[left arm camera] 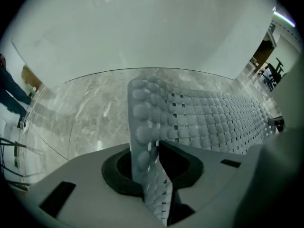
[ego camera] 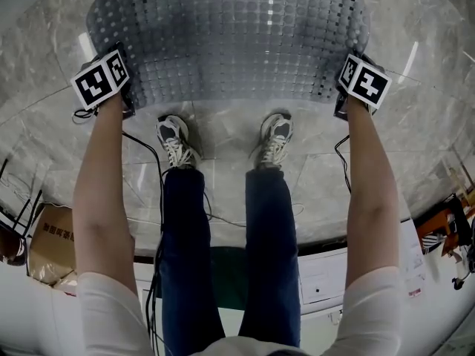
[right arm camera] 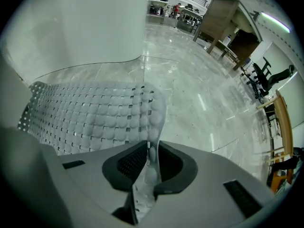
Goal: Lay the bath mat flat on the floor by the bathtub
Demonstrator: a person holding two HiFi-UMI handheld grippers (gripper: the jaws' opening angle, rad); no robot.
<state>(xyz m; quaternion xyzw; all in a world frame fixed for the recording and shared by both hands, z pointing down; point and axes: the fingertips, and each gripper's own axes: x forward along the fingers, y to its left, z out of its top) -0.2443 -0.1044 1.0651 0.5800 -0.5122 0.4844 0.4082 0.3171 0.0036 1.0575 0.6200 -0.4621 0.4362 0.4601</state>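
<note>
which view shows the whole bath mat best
The head view: nearly the whole bath mat is in frame, spread over the floor. The left gripper view and right gripper view each show only one corner between the jaws and part of its bumpy surface.

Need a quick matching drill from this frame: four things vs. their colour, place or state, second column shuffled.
Things:
1. bath mat
2. left gripper
3. right gripper
4. shoes

States:
a. jaws apart, mat edge between them
b. jaws clamped on the mat's edge
c. grey, studded, full of small holes
d. white, laced, on the floor just short of the mat's near edge

Pairs: 1-c, 2-a, 3-b, 4-d
</note>
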